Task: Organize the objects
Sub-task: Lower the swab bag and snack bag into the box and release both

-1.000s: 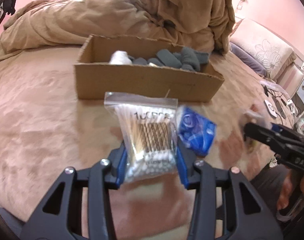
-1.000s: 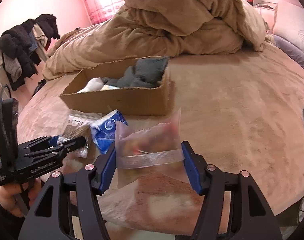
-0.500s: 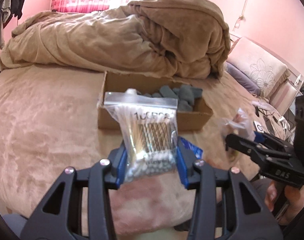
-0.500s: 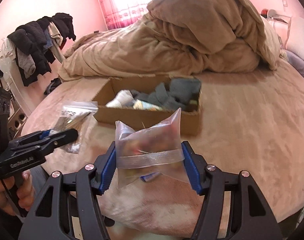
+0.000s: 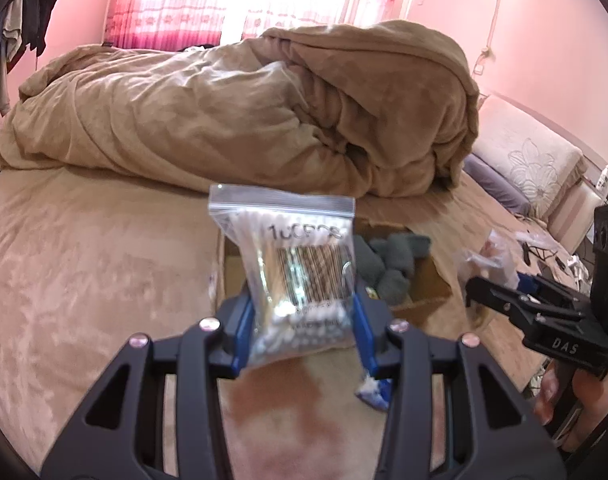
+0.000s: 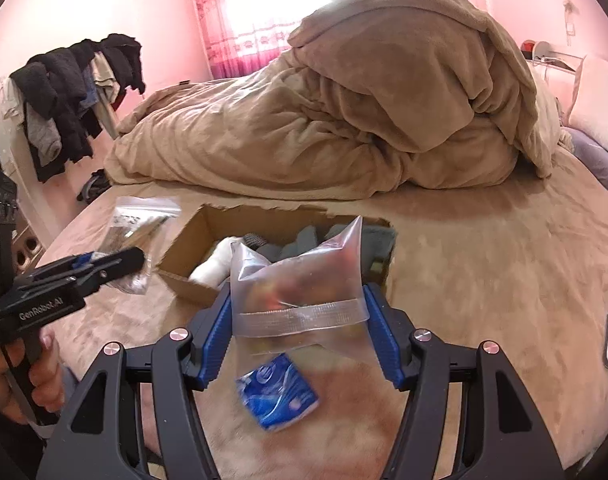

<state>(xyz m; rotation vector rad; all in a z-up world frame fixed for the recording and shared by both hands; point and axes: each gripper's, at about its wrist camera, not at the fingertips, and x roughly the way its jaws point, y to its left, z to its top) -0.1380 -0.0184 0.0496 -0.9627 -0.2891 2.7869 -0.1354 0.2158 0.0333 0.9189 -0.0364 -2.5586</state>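
On the bed (image 6: 504,240): beige duvet (image 6: 344,120) heaped behind.
Cardboard box (image 6: 192,240): open, holding grey socks (image 5: 396,264).
Left gripper (image 5: 302,332): jaws clamped on cotton-swab bag (image 5: 300,276), raised above the box.
Right gripper (image 6: 298,332): jaws clamped on clear bag (image 6: 300,284), contents blurred, perhaps sweets.
Blue packet (image 6: 278,396): lying on the bed below.

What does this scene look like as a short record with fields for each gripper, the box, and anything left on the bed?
left gripper: jaws shut on bag of cotton swabs, held up in the air
right gripper: jaws shut on clear plastic bag, contents blurred
cardboard box: open, on the bed, holds grey socks and a white item
blue packet: loose on the bed, outside the box
blanket: heaped behind the box
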